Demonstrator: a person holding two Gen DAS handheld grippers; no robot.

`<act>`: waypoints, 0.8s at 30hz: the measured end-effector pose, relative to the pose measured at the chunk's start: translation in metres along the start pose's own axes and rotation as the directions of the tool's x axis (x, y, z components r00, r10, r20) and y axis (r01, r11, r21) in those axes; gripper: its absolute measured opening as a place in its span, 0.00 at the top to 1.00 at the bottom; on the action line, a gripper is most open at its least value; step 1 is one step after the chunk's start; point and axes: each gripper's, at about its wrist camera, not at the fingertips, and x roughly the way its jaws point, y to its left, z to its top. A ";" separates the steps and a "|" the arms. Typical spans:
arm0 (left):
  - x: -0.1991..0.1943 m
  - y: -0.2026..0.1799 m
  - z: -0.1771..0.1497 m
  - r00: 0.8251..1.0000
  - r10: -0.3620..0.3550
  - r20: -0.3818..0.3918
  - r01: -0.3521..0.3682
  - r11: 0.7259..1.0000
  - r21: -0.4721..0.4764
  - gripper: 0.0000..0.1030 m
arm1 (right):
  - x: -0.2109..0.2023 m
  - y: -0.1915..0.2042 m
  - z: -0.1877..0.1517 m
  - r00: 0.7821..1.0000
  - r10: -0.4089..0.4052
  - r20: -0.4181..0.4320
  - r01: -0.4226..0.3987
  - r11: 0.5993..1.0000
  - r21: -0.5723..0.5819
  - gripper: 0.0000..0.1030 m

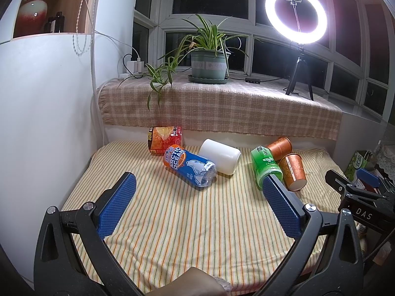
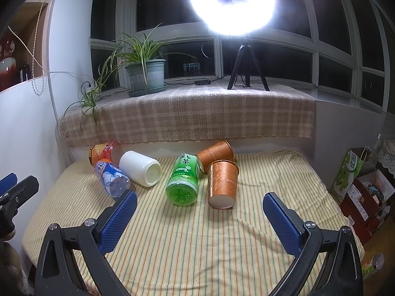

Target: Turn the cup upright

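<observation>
Several cups lie on their sides on the striped cloth (image 1: 187,222): a blue Arctic Ocean cup (image 1: 191,167) (image 2: 112,176), a white cup (image 1: 220,156) (image 2: 140,168), a green cup (image 1: 265,166) (image 2: 184,181), two brown paper cups (image 1: 295,170) (image 1: 279,147) (image 2: 222,185) (image 2: 215,153) and an orange-red cup (image 1: 164,139) (image 2: 103,153) at the back left. My left gripper (image 1: 197,187) is open, empty, short of the blue cup. My right gripper (image 2: 200,203) is open, empty, in front of the green and brown cups; it shows at the left wrist view's right edge (image 1: 365,185).
A plaid-covered ledge (image 1: 222,106) runs behind the cups, with a potted plant (image 1: 208,66) and a ring light on a tripod (image 1: 297,74). A white wall (image 1: 44,123) bounds the left. Boxes and a green bag (image 2: 350,172) stand right of the table.
</observation>
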 end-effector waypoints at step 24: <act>0.003 -0.006 -0.002 1.000 0.009 -0.014 -0.009 1.000 0.006 0.00 | 0.013 0.009 0.003 0.999 0.029 -0.019 -0.029 0.999 -0.018 0.00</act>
